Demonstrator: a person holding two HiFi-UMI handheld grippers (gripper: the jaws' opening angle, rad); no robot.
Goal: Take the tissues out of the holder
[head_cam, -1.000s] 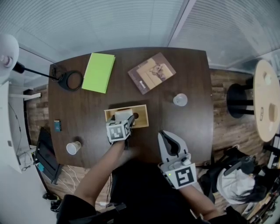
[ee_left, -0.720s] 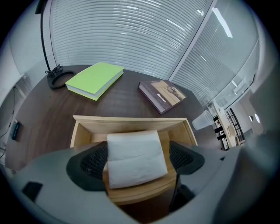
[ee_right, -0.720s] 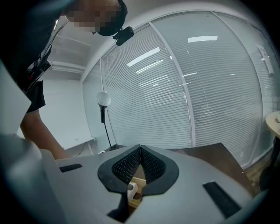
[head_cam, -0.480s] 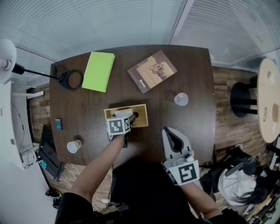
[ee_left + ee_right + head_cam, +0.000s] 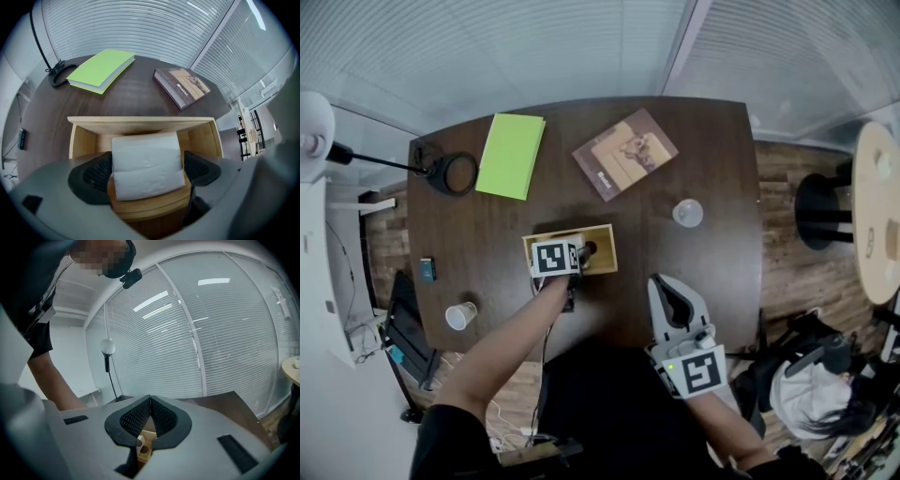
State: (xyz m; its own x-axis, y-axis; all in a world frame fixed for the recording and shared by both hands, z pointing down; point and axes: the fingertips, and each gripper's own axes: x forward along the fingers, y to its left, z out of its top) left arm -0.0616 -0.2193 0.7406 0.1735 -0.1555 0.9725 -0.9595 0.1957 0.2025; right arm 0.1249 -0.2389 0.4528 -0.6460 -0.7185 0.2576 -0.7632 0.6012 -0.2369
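Straddling tissues [image 5: 146, 161] in holder [image 5: 140, 125], left gripper [image 5: 148, 171] jaws have just been widening; right gripper [image 5: 150, 414] jaws together

Person in a black top is using two grey grippers.
The left gripper [image 5: 147, 171] and the right gripper [image 5: 150, 404] are showing smooth grey shells with black bumpy pads [image 5: 133, 418] inside. Each is carrying a white cube with black square marks: the left cube [image 5: 555, 258] and the right cube [image 5: 697, 372]. A tiny green light [image 5: 668, 367] is glowing beside the right cube. The person is wearing a black short sleeve [image 5: 40, 341].
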